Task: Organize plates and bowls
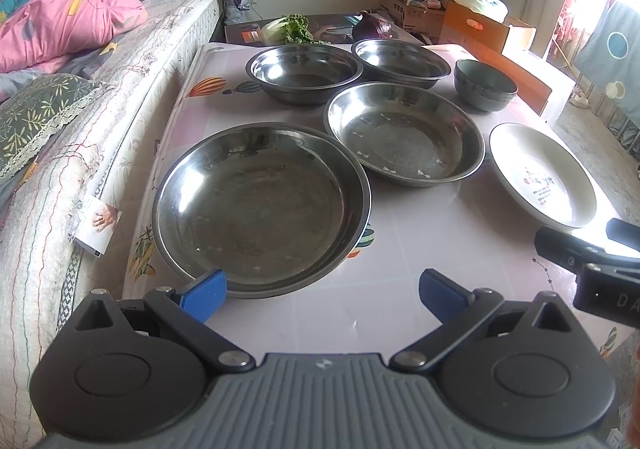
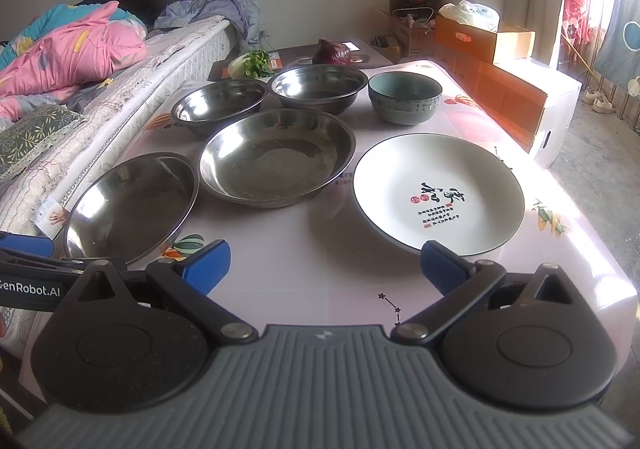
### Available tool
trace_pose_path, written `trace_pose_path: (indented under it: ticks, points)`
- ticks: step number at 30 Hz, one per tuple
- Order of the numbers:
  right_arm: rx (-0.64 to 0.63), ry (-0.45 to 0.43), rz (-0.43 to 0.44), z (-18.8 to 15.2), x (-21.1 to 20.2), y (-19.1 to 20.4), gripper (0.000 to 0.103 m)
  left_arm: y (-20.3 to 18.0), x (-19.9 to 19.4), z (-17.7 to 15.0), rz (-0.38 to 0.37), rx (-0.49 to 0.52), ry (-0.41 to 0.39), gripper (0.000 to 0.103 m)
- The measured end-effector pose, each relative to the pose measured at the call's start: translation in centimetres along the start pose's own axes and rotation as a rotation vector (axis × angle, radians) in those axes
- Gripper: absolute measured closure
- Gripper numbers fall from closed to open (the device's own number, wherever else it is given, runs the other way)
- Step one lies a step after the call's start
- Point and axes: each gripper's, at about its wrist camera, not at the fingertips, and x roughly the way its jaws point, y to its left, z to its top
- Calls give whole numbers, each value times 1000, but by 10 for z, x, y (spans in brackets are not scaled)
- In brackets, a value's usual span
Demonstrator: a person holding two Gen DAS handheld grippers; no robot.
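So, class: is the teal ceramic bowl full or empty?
Empty: the teal ceramic bowl stands upright, its inside showing only bare glaze.

On the table (image 2: 304,273): two steel plates (image 2: 132,205) left and centre, ceramic plate (image 2: 438,193) right (three bowls (image 2: 318,87) behind).

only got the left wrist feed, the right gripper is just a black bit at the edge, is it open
Observer: Yes, the right hand-held gripper is wide open and holds nothing.
Operator: where is it vs the white plate
Observer: One blue finger is at the near rim of the white plate. I cannot tell if they touch.
Operator: plate is glared out here, anything on it
Observer: No food, only printed black calligraphy and red seals.
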Motion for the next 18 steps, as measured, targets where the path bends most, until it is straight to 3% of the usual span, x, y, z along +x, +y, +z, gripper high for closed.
trace_pose_path:
  ticks: [18]
  points:
    - [4,0,-16,-2,0,-3,1,3,5,-4,7,-1,5,0]
